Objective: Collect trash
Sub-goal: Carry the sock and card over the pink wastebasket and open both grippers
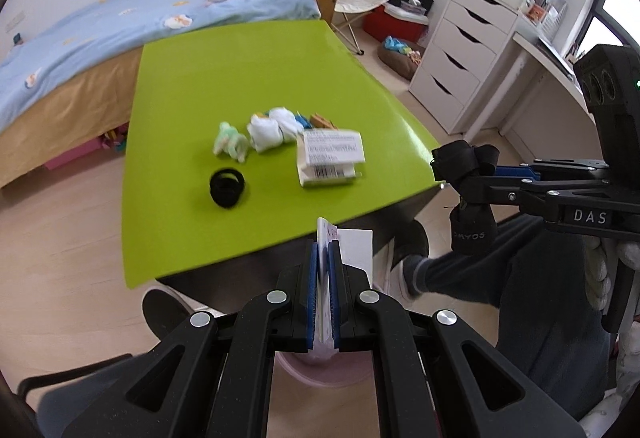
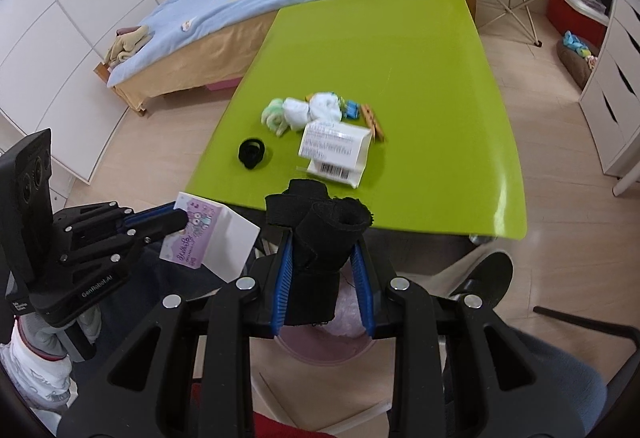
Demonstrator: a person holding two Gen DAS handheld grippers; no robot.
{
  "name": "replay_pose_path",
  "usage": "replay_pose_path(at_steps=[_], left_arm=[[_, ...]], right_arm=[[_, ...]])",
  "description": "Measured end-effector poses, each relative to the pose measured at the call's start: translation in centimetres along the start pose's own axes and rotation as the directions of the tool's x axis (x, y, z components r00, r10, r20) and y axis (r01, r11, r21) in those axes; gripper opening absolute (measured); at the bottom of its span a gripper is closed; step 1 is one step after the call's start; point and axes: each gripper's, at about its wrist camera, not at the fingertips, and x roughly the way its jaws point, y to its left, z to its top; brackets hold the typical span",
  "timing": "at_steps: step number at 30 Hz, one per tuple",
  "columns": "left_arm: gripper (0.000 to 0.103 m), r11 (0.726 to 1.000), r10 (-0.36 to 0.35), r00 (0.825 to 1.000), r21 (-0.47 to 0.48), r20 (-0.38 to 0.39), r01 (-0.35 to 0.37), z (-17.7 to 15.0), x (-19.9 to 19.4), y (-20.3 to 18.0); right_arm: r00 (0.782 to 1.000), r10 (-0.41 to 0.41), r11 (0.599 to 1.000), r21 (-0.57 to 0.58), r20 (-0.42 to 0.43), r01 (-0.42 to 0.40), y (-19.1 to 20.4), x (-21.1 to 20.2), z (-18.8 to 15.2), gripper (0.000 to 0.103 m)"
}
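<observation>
Seemingly the haul is at the drop stage: both grippers carry something and sit off the near edge of the green table (image 1: pixel 248 77), over a pink bin.

From the left wrist view, the left gripper (image 1: pixel 325 278) has its jaws pressed on a thin white card (image 1: pixel 354 250), held upright on edge. Below the jaws a pink bin (image 1: pixel 332 370) shows, only partly. Off the table's near right corner the right gripper (image 1: pixel 466 173) pinches a black cloth (image 1: pixel 468 222) that hangs down from it. On the table, toward its near half, lie a black ring (image 1: pixel 227 187), a white box (image 1: pixel 330 157), and behind it a cluster of white and green rolled socks (image 1: pixel 264 133) with small coloured bits that are too blurred to name.

From the right wrist view, the right gripper (image 2: pixel 324 250) has its jaws closed around the black cloth (image 2: pixel 318 234), which bunches above them and trails below. The bin (image 2: pixel 320 346) lies right under it. Left of that, the left gripper (image 2: pixel 176 220) clamps the card (image 2: pixel 212 238), whose purple printed face shows here. The box (image 2: pixel 334 149), ring (image 2: pixel 252 153) and socks (image 2: pixel 296 111) sit on the table (image 2: pixel 400 49) beyond.

Next, I judge, each jaw needs to spread while centred over the bin, the card tipped down first so that it falls inside. Then reach back to the table for the box and ring.
</observation>
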Motion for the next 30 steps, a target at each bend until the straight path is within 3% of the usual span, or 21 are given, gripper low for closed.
replay_pose_path(at_steps=[9, 10, 11, 13, 15, 16, 20, 30], left_arm=[[0.011, 0.999, -0.04, 0.999, 0.025, -0.025, 0.04, -1.2, 0.6, -1.3], [0.016, 0.999, -0.046, 0.999, 0.023, -0.027, 0.046, -1.2, 0.7, -1.4], [0.036, 0.999, -0.05, 0.998, 0.02, -0.028, 0.051, -1.2, 0.8, -1.4], [0.059, 0.998, -0.062, 0.998, 0.009, -0.026, 0.062, -1.3, 0.9, -1.2], [0.07, 0.997, -0.072, 0.997, 0.0, -0.029, 0.072, -1.4, 1.0, -1.2], [0.081, 0.998, -0.07, 0.997, -0.005, -0.023, 0.07, -1.4, 1.0, -1.1], [0.095, 0.997, -0.07, 0.998, -0.016, -0.011, 0.069, -1.3, 0.7, -0.9], [0.096, 0.999, -0.028, 1.0, -0.036, -0.001, 0.028, -1.4, -0.2, 0.4]], right_arm=[[1.0, 0.015, 1.0, 0.016, -0.013, -0.015, -0.2, -0.2, -1.5, 0.028], [1.0, 0.018, 1.0, 0.018, -0.012, -0.017, -0.3, -0.3, -1.5, 0.028], [1.0, 0.019, 1.0, 0.02, -0.01, -0.018, -0.3, -0.3, -1.6, 0.028], [1.0, 0.019, 1.0, 0.022, -0.009, -0.019, -0.4, -0.3, -1.6, 0.028], [1.0, 0.022, 1.0, 0.022, -0.01, -0.022, -0.4, -0.3, -1.6, 0.028], [1.0, 0.021, 1.0, 0.021, -0.011, -0.021, -0.4, -0.3, -1.7, 0.028], [1.0, 0.024, 1.0, 0.02, -0.013, -0.024, -0.3, -0.3, -1.7, 0.028], [0.999, 0.031, 1.0, -0.004, -0.024, -0.031, 0.4, 0.0, -2.2, 0.028]])
